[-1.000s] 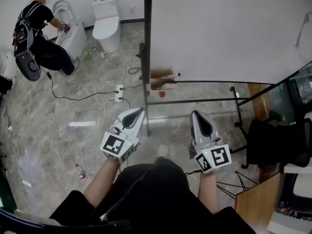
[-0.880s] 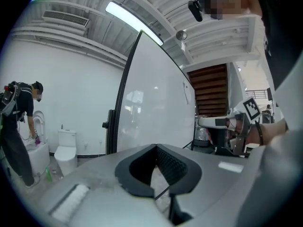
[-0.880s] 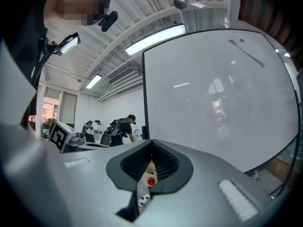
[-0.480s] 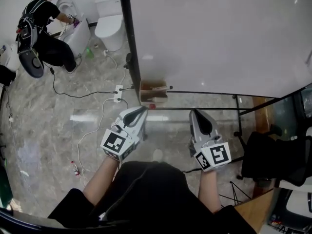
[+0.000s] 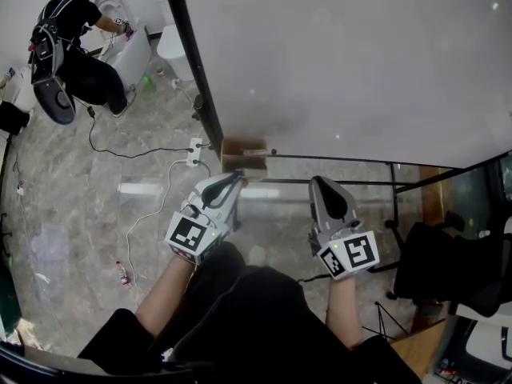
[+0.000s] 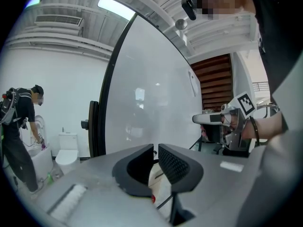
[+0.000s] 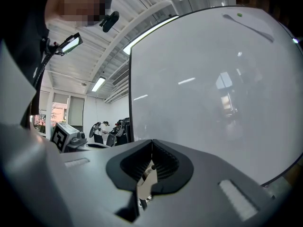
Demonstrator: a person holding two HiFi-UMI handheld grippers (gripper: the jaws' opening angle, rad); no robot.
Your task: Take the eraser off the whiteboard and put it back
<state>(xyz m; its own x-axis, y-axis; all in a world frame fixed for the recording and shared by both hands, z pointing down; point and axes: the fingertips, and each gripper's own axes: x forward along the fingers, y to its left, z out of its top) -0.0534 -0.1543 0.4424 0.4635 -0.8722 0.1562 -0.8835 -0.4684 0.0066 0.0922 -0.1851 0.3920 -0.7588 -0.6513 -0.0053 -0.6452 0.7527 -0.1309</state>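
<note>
The whiteboard fills the top right of the head view, and it stands ahead in the left gripper view and the right gripper view. High on the whiteboard sits a small pale oblong thing; I cannot tell whether it is the eraser. My left gripper points at the board's lower left corner. Its jaws have just been opening and stand a narrow gap apart with nothing between them. My right gripper is held beside it, shut and empty, short of the board.
A small wooden box hangs at the board's lower left corner, just beyond the left gripper. The board's black stand bars cross the floor. A power strip with cables, a crouching person beside toilets and a black chair surround me.
Both grippers have come closer to the whiteboard. The board's left edge has slid left in the head view, and the wooden box is now nearer the left gripper's tips.
</note>
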